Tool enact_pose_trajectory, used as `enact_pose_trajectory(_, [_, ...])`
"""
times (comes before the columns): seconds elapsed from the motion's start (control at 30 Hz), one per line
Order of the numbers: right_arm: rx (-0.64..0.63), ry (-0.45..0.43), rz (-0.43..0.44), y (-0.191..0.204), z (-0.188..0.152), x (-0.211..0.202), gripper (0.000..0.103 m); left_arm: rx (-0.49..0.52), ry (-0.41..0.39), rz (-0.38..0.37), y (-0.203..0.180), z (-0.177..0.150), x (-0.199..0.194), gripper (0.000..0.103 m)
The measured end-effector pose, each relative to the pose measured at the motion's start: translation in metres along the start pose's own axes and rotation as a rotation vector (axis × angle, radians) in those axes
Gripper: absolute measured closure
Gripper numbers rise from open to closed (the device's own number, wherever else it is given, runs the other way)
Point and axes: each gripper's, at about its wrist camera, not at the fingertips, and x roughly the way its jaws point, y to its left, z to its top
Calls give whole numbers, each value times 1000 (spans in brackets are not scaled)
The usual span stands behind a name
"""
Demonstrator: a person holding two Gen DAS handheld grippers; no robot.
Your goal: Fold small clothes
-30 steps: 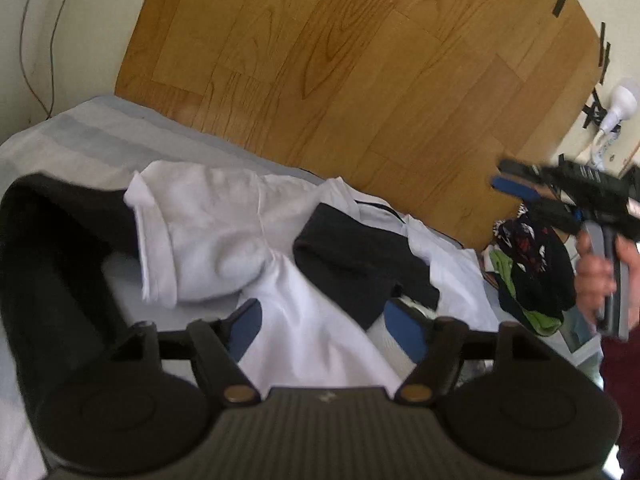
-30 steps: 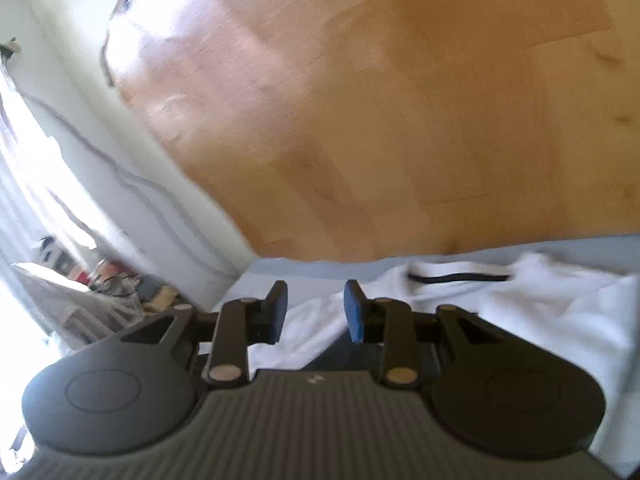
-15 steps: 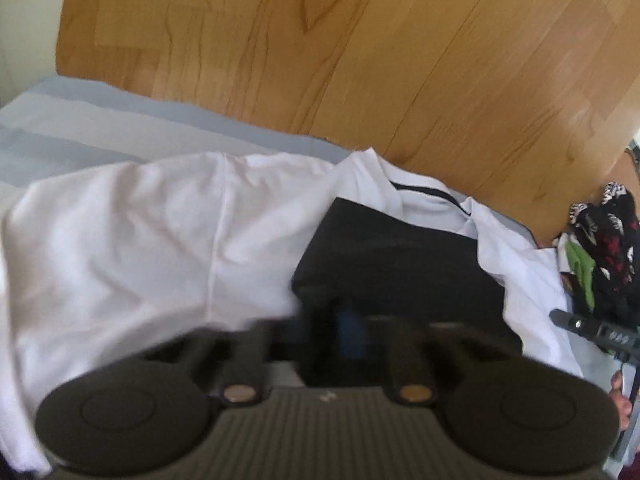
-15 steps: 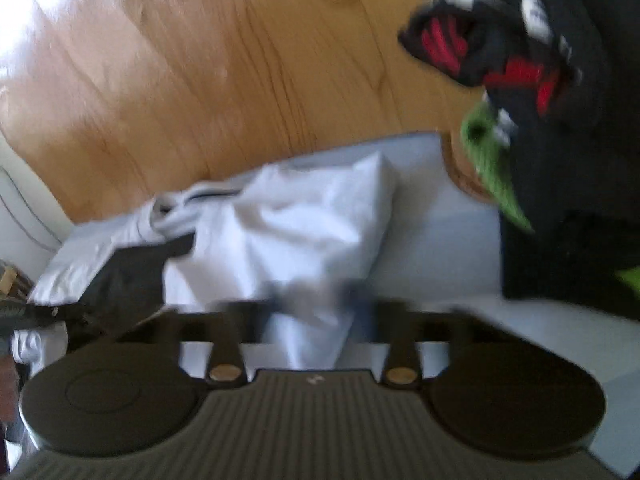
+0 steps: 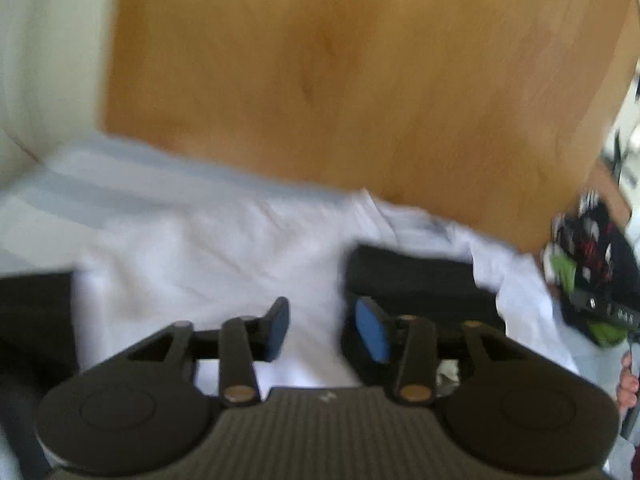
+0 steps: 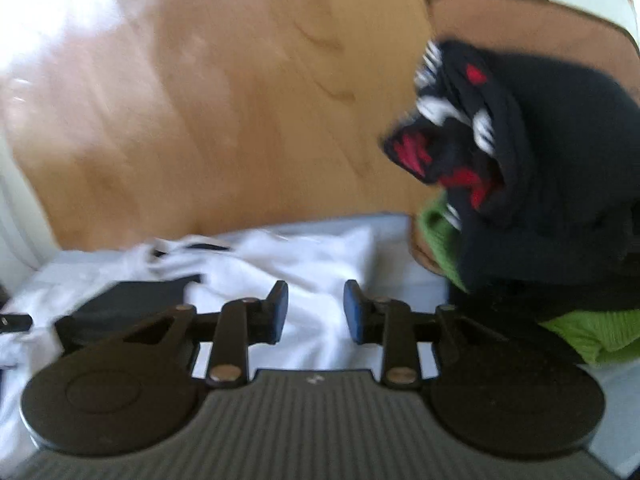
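Below my left gripper (image 5: 323,329), jaws parted and holding nothing, the white shirt (image 5: 208,264) lies spread, a dark folded garment (image 5: 420,280) on it. My right gripper (image 6: 316,312) gapes empty over the shirt beside a clothes pile (image 6: 540,200).

a: both views are daylit and fairly bright. strong glare washes the floor (image 6: 60,20) at far left in the right wrist view, so light comes from that side.

b: blur?

a: heavy motion smear in the left wrist view; the white shirt (image 5: 208,248) and floor lose their detail. the right one is softer than sharp, the dark pile (image 6: 520,160) smeared.

b: edges?

a: fisheye bending, dark corners. shadows are faint.
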Motion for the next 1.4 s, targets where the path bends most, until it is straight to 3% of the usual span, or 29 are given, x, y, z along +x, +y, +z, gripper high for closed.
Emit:
enact_pose_trajectory(0.13, [-123, 52, 223, 66, 2, -12, 69, -117, -191, 101, 58, -12, -93, 50])
enact_pose_trajectory(0.23, [-284, 104, 424, 146, -11, -15, 69, -211, -272, 208, 96, -33, -148, 49])
enact_pose_trajectory(0.37, [-487, 206, 635, 253, -50, -6, 69, -284, -295, 249, 122, -68, -190, 48])
enact_pose_trajectory(0.47, [-612, 264, 721, 317, -85, 10, 65, -302, -264, 262, 132, -92, -205, 48])
enact_pose_trajectory(0.6, [-720, 380, 804, 368, -126, 27, 40, -311, -248, 255, 139, -114, -224, 43])
enact_pose_trajectory(0.67, [-789, 389, 798, 383, -141, 30, 38, -313, -252, 259, 144, -124, -234, 39])
enact_pose_trajectory(0.7, [-825, 382, 783, 388, -146, 33, 42, -317, -255, 262, 145, -130, -237, 38])
enact_pose_trajectory(0.73, [-859, 370, 760, 392, -151, 37, 56, -327, -257, 263, 149, -134, -241, 38])
enact_pose_trajectory(0.77, [-870, 330, 752, 394, -150, 36, 73, -338, -261, 263, 153, -138, -244, 38])
enact_pose_trajectory(0.8, [-868, 352, 748, 399, -145, 38, 97, -351, -267, 265, 157, -140, -246, 38])
enact_pose_trajectory(0.87, [-771, 356, 753, 411, -118, 38, 97, -382, -278, 275, 165, -144, -252, 38])
enact_pose_trajectory(0.93, [-698, 262, 799, 424, -73, 23, 97, -410, -286, 286, 171, -147, -255, 38])
enact_pose_trajectory(1.03, [-521, 133, 862, 419, 12, -2, 97, -437, -293, 285, 176, -145, -256, 38])
enact_pose_trajectory(1.1, [-432, 20, 839, 395, 67, -17, 97, -433, -291, 273, 174, -141, -251, 38])
enact_pose_trajectory(1.23, [-326, -114, 640, 316, 140, -24, 97, -399, -266, 227, 162, -124, -228, 38])
enact_pose_trajectory(1.4, [-168, -138, 400, 188, 170, -17, 97, -314, -199, 131, 125, -83, -170, 38])
